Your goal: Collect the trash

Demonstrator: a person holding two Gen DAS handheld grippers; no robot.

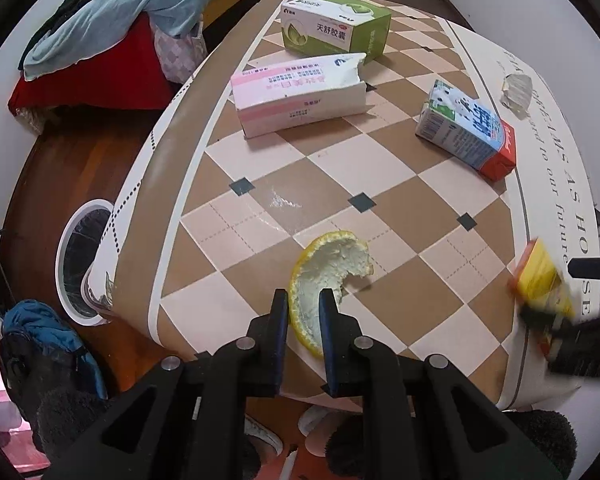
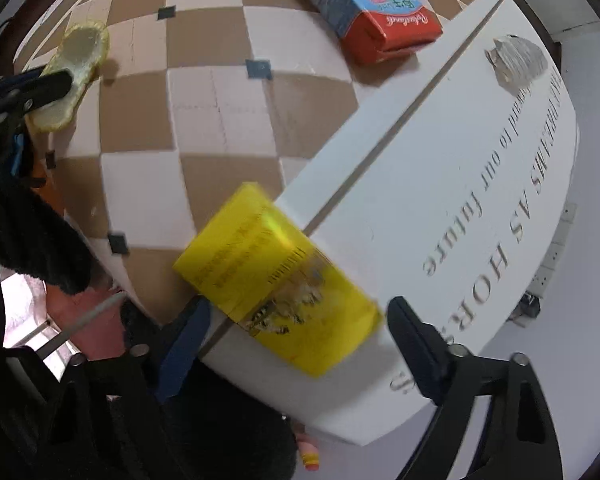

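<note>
A yellow citrus peel [image 1: 324, 280] lies near the table's front edge. My left gripper [image 1: 304, 300] has closed its fingers on the peel's near end. The peel also shows at the left of the right wrist view [image 2: 76, 72]. A yellow box [image 2: 276, 280] lies between the fingers of my right gripper [image 2: 300, 316], which is open around it; the box looks blurred. It shows at the right edge of the left wrist view [image 1: 544, 276]. A milk carton [image 1: 464, 128], a pink box [image 1: 296, 92], a green box [image 1: 336, 24] and a crumpled paper scrap [image 1: 516, 88] lie farther back.
The table [image 1: 260, 184] wears a brown and cream checked cloth with a white lettered border [image 2: 480, 184]. A white bin [image 1: 84, 264] stands on the wooden floor at the left. A bed with blue and red covers [image 1: 112, 20] is behind it. A blue bag [image 1: 48, 332] lies on the floor.
</note>
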